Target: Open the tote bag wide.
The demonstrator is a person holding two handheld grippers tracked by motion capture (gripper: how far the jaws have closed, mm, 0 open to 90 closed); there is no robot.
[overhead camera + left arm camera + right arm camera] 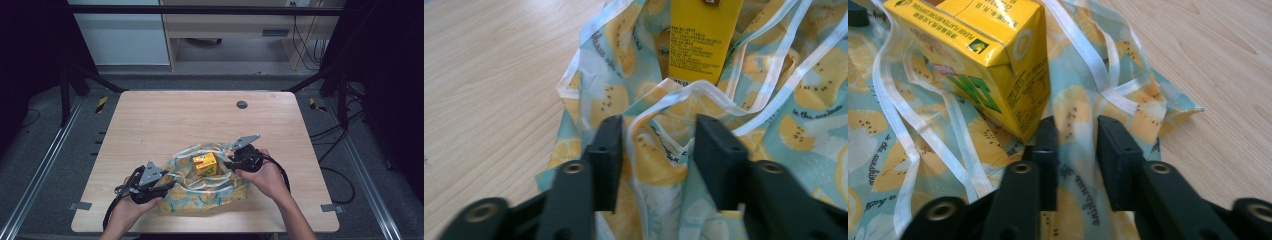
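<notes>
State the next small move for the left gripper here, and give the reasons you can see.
Probably close the left gripper on the raised fold of the lemon-print bag. Its jaws stand open on either side of that fold and its white trim, while the yellow carton lies on the bag just beyond, so gripping the edge seems the way to open it.

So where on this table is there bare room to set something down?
The far half of the table, from the lemon-print bag back to the round grommet, is bare. So are narrow strips at either side edge. The near middle is crowded: bag, yellow carton, left claw, right claw.
</notes>
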